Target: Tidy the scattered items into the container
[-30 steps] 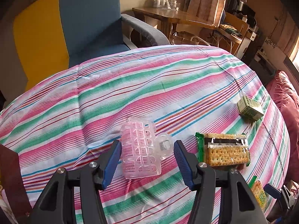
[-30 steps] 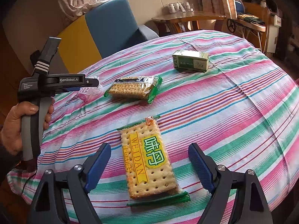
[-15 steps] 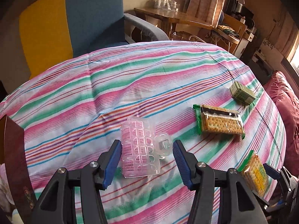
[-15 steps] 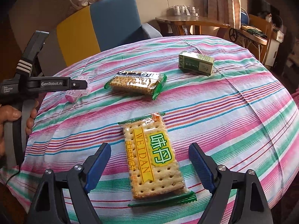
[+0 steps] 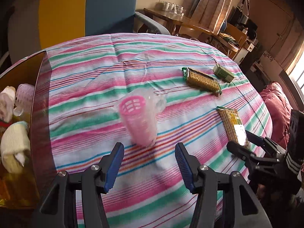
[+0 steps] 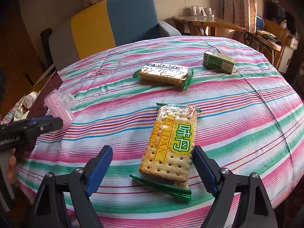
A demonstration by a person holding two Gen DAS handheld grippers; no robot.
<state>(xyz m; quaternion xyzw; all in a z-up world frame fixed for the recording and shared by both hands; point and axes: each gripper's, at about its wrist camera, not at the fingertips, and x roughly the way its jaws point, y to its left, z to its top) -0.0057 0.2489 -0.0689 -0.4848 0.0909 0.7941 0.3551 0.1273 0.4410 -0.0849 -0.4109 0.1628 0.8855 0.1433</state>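
A pink plastic hair roller (image 5: 139, 121) in a clear clip lies on the striped tablecloth (image 5: 95, 87), just ahead of my open, empty left gripper (image 5: 149, 163); it also shows in the right wrist view (image 6: 58, 108). A brown container (image 5: 37, 98) with soft items inside stands at the left. My right gripper (image 6: 152, 169) is open around the near end of a WEIDAN cracker pack (image 6: 172, 144), its right finger close to the pack's edge. A second cracker pack (image 6: 164, 75) and a green box (image 6: 218, 61) lie farther back.
A blue and yellow armchair (image 6: 114, 24) stands behind the round table. A wooden side table (image 6: 205, 21) with cups is at the back right. A red cushion (image 5: 275, 112) lies beyond the table's right edge. My right gripper shows in the left wrist view (image 5: 245, 146).
The left gripper has pulled back and swung left, bringing the container into view; the roller is blurred and seen end-on. The right gripper has moved closer to the WEIDAN pack, now off-centre to the right.
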